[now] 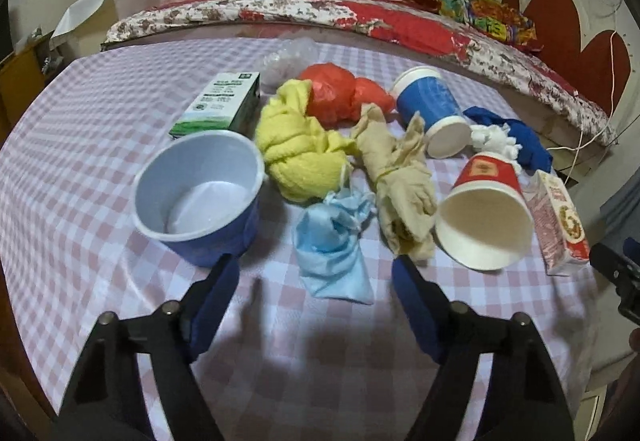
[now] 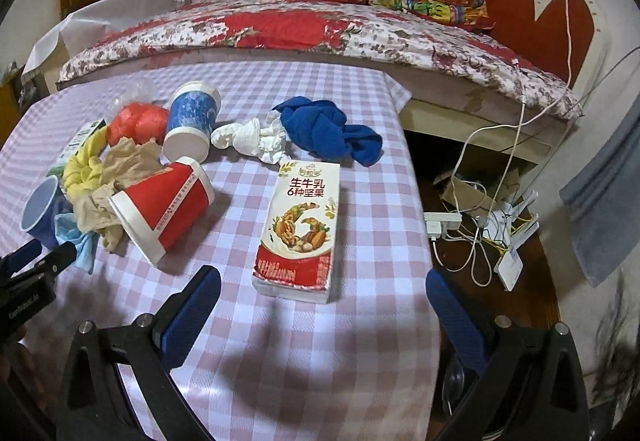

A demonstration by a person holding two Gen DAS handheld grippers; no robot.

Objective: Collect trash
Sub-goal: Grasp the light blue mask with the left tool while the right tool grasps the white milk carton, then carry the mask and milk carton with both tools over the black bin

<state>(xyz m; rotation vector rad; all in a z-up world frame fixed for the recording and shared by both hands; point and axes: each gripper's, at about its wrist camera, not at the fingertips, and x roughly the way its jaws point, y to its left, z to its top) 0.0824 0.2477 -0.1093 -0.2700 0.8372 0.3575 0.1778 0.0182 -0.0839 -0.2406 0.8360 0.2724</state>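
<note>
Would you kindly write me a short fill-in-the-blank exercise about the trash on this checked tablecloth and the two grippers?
1. The red paper cup lies on its ____.
2. The crumpled white tissue lies between the blue-and-white paper cup and the dark ____ cloth.
3. The open right gripper has the flat ____ carton just ahead of it.
4. The open left gripper has the light blue ____ just ahead of it.

Missing words: side; blue; milk; face mask
</note>
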